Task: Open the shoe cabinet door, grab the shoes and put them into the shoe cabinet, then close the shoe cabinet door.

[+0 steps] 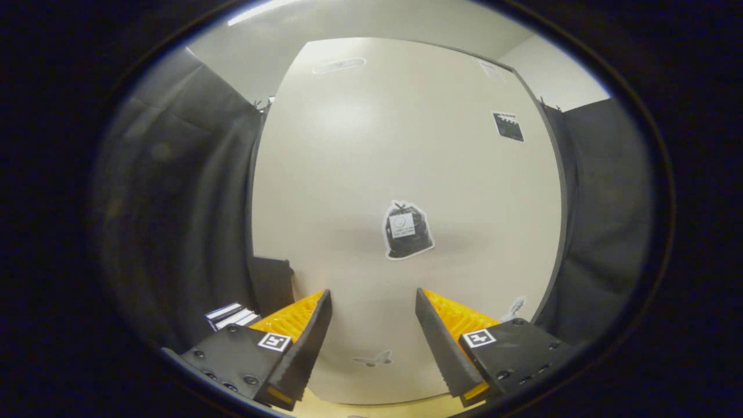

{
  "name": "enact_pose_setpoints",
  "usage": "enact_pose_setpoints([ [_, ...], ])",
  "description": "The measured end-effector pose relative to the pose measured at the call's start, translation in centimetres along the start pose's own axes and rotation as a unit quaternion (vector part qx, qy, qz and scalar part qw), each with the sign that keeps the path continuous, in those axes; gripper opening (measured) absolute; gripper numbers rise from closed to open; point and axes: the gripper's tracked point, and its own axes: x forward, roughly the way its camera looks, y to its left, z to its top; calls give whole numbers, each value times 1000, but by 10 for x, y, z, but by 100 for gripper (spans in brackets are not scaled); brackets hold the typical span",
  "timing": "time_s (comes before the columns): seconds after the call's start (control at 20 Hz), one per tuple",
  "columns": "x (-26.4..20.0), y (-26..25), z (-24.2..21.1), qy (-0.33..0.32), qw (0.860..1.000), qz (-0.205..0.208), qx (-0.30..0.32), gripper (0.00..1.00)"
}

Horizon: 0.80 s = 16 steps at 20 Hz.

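Dark cloth booth walls [174, 191] flank a tall, flat cream shoe cabinet door [371, 151].
Gripper [374, 305] faces that door, fingers spread, gripping nothing; black bag sticker [407, 230] on it just beyond them.

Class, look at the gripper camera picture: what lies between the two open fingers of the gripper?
In the gripper view, the gripper is open and holds nothing. Between its fingers shows the pale panel, bare there but for a small butterfly sticker; a bag-shaped sticker sits further beyond.
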Motion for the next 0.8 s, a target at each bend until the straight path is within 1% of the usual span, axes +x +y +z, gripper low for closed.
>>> enact_pose_setpoints([
  [0.2, 2, 2, 1, -4, 1000, -6, -5, 91],
  [0.8, 8, 3, 1, -8, 1000, -8, -15, 91],
])
